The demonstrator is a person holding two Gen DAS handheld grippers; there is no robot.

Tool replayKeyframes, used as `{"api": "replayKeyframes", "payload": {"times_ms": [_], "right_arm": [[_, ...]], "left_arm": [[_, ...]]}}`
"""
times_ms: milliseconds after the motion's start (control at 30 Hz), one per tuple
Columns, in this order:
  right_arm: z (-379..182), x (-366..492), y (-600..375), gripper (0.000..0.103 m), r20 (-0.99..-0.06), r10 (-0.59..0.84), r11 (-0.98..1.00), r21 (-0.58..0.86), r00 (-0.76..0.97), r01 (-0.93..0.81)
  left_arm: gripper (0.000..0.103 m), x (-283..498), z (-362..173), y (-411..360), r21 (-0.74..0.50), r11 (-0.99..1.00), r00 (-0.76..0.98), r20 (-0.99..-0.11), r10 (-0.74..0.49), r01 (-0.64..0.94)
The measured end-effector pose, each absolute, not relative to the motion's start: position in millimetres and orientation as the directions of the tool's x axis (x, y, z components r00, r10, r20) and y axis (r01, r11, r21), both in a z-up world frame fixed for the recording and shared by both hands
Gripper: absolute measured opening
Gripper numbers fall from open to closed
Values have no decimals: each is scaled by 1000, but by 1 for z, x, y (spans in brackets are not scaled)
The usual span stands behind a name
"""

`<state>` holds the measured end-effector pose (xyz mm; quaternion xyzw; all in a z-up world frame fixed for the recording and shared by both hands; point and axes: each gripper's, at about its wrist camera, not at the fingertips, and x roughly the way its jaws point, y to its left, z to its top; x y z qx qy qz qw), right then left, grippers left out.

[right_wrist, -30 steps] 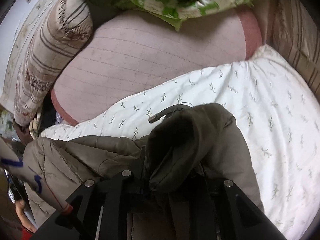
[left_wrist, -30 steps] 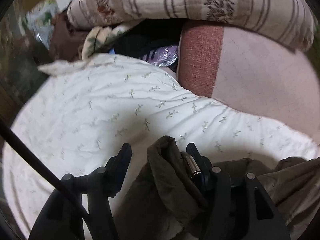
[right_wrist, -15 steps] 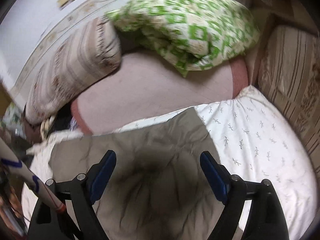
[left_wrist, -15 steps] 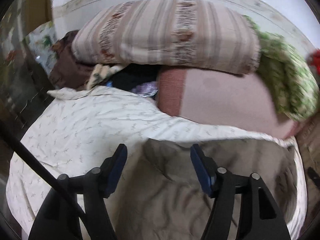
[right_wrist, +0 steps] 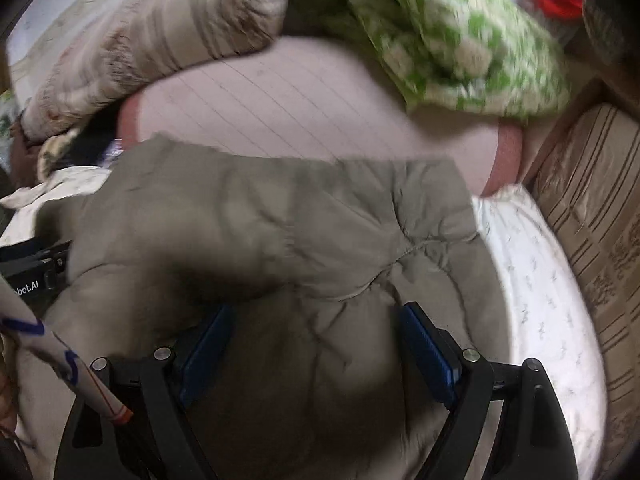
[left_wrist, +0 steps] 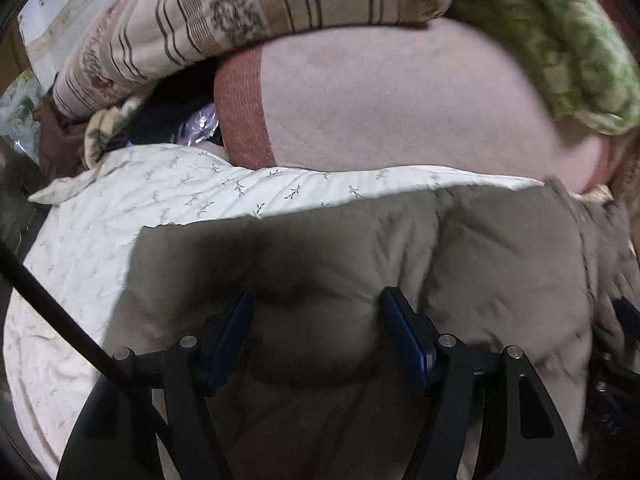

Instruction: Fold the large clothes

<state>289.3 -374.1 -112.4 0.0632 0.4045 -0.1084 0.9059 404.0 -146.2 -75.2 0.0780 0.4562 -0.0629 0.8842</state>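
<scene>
An olive-khaki padded jacket [left_wrist: 460,248] lies spread flat across the white leaf-print sheet [left_wrist: 120,208]. My left gripper [left_wrist: 316,300] hovers open over the jacket's near left part, and its blue pads [left_wrist: 236,332] grip no cloth. In the right wrist view the same jacket [right_wrist: 280,216] fills the middle. My right gripper [right_wrist: 318,310] stands wide open above it with nothing pinched. The left gripper's black body [right_wrist: 36,264] shows at the left edge of that view.
A striped pillow [left_wrist: 248,20] and a green patterned quilt [right_wrist: 460,40] are piled at the back on a pink blanket [left_wrist: 400,112]. A striped brown cushion [right_wrist: 592,208] borders the right side. Dark clutter [left_wrist: 168,120] sits at the back left.
Both grippers let go of the bunched jacket folds and opened. The jacket now lies spread flat, and both grippers have shifted sideways over it.
</scene>
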Motion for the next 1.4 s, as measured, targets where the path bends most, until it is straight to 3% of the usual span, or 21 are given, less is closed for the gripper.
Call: {"api": "replayKeyframes", "payload": {"times_ms": [433, 633, 767, 867, 1033, 1233, 1400], "right_arm": [[-156, 352, -432, 91, -749, -45, 916, 233, 661, 327], [-161, 350, -431, 91, -743, -55, 918, 226, 667, 327], [-139, 343, -415, 91, -768, -140, 936, 104, 625, 337], [-106, 312, -391, 91, -710, -174, 956, 45, 683, 290], [-72, 273, -340, 91, -655, -108, 982, 50, 748, 185], [-116, 295, -304, 91, -729, -55, 982, 84, 683, 168], [-145, 310, -299, 97, -737, -106, 981, 31, 668, 190]], "left_arm": [[75, 480, -114, -158, 41, 987, 556, -830, -51, 153], [75, 469, -99, -146, 3, 989, 550, -831, -80, 147], [75, 435, -54, -115, -48, 989, 590, -798, -121, 138], [75, 403, -23, -88, -25, 992, 649, -754, -101, 126], [75, 327, 6, -27, -20, 999, 735, -677, -38, 33], [77, 243, 4, 24, -24, 995, 793, -607, 62, -96], [78, 191, 6, 50, -31, 987, 822, -557, 116, -160]]}}
